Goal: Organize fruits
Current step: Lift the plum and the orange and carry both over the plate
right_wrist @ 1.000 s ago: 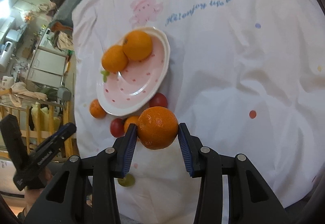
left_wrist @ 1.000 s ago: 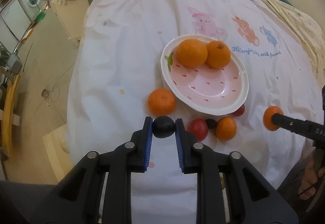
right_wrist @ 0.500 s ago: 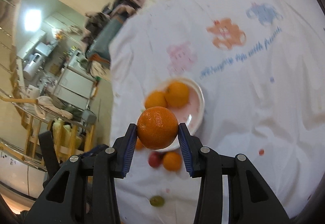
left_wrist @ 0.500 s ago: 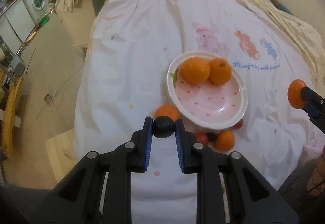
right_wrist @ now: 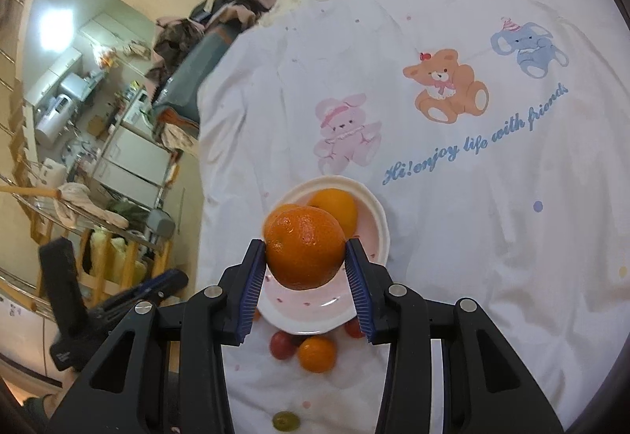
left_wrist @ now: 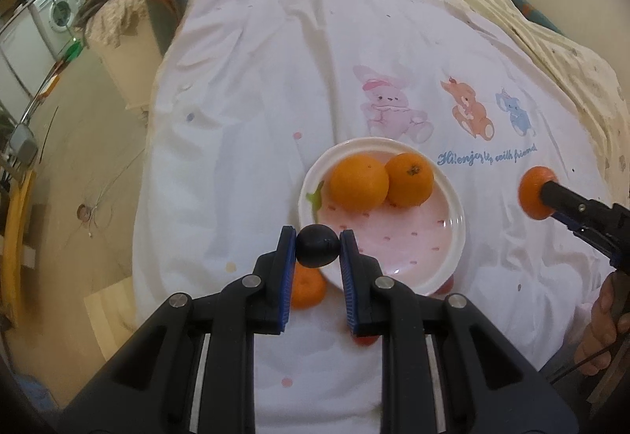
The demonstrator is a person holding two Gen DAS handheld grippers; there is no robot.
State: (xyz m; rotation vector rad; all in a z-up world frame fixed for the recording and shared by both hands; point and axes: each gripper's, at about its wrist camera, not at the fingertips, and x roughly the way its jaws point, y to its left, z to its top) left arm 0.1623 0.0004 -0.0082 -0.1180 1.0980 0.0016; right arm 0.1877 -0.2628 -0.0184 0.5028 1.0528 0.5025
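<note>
Dark grape (left_wrist: 317,245) is being pinched by left gripper (left_wrist: 318,249), orange (right_wrist: 304,248) by right gripper (right_wrist: 305,268), above plate (left_wrist: 453,237); dropped carelessly, either risks rolling off onto bed (left_wrist: 256,99).

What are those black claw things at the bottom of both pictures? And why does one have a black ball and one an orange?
They are grabbing tools that a person holds, one in each hand. Each tool has a small camera looking along its two jaws, so you get one picture per tool.

The left gripper has its jaws shut on a dark fruit. The right gripper has its jaws shut on an orange. In the left picture you can see the right tool from the side, with the person's hand below it.

Under them lies a white cloth with cartoon animals. On it sits a pink plate with two oranges. Beside the plate lie more oranges, small red fruits and a green grape.
</note>
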